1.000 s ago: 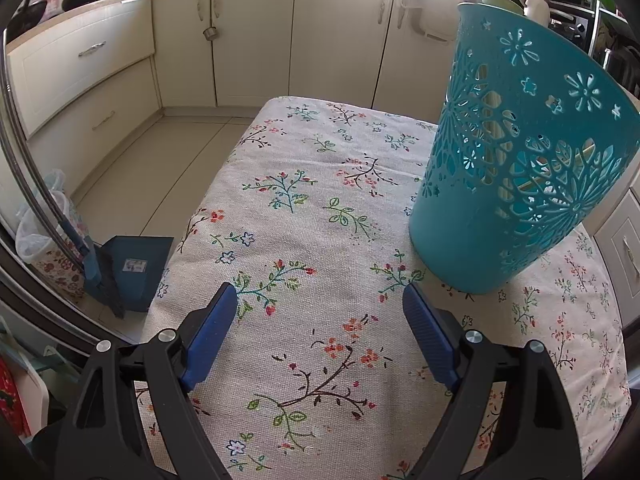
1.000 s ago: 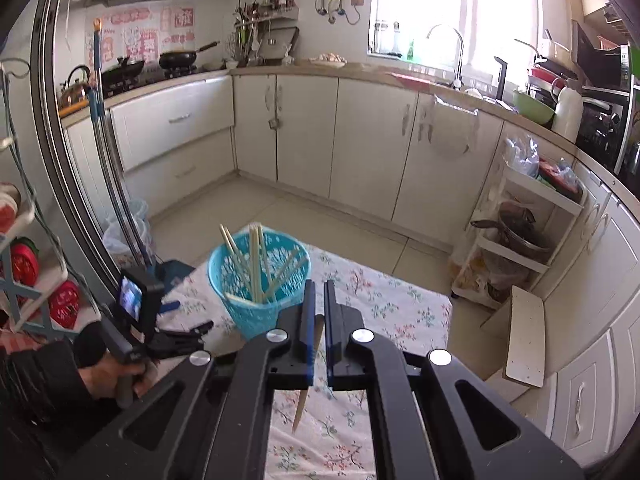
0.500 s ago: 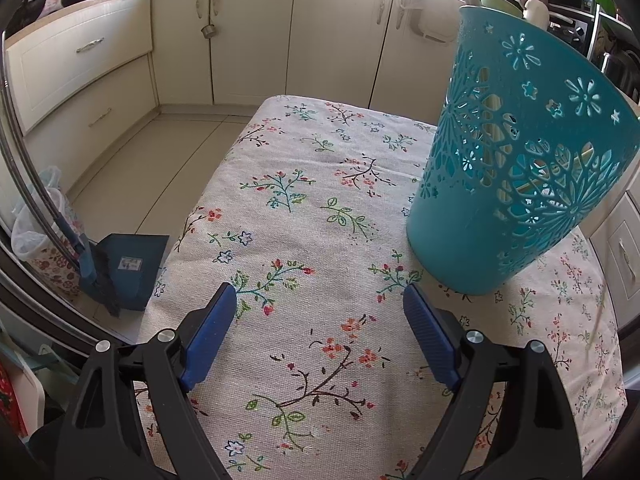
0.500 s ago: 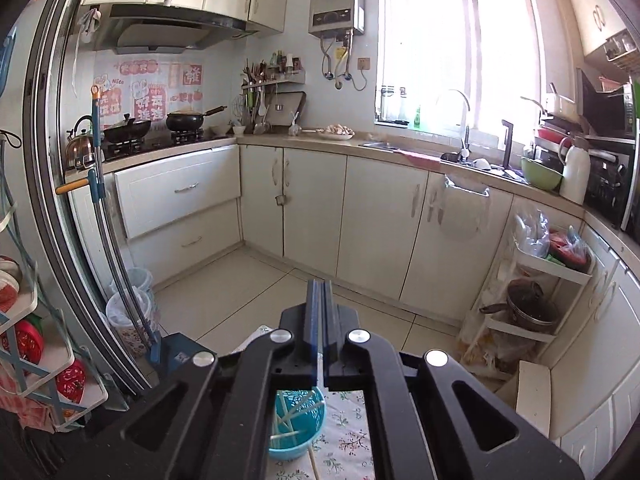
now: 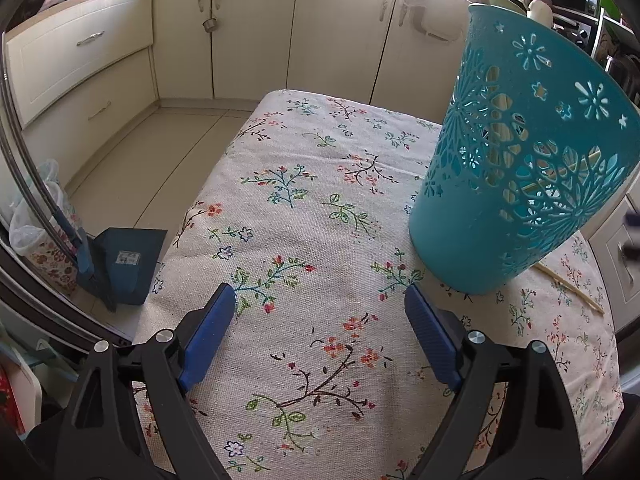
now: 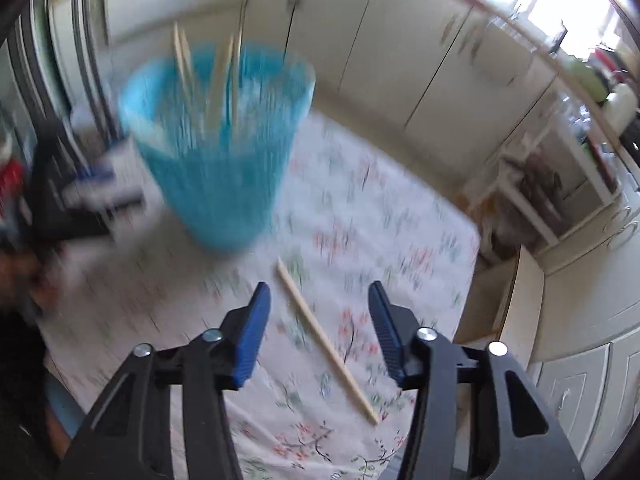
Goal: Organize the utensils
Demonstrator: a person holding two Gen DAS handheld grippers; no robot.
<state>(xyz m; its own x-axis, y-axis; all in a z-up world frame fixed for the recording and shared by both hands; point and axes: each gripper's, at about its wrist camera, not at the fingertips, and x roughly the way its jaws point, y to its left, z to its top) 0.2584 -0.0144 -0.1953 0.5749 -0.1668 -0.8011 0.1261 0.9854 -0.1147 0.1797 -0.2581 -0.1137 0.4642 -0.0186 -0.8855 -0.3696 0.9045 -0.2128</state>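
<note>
A teal cut-out basket (image 5: 520, 160) stands on the floral tablecloth (image 5: 300, 200), with several wooden chopsticks (image 6: 224, 76) upright in it. My left gripper (image 5: 318, 289) hovers open over bare cloth, to the left of the basket's foot, with nothing between its fingers. In the blurred right wrist view the basket (image 6: 216, 148) is ahead on the left. My right gripper (image 6: 319, 286) is low over the cloth and its jaws are opening. One chopstick (image 6: 326, 340) lies loose on the cloth under the gap, touched by neither pad. It also shows right of the basket as a thin chopstick (image 5: 572, 290).
The table's left edge drops to a tiled floor where a blue dustpan (image 5: 124, 264) leans. Cream cabinets (image 5: 340, 32) line the far wall. The left gripper and the hand holding it (image 6: 80, 192) sit left of the basket. A cardboard box (image 6: 516, 296) stands past the table's right edge.
My right gripper was shut on a chopstick; it has dropped towards the table and its jaws have parted. The chopstick now lies on the cloth. The left gripper has stayed put.
</note>
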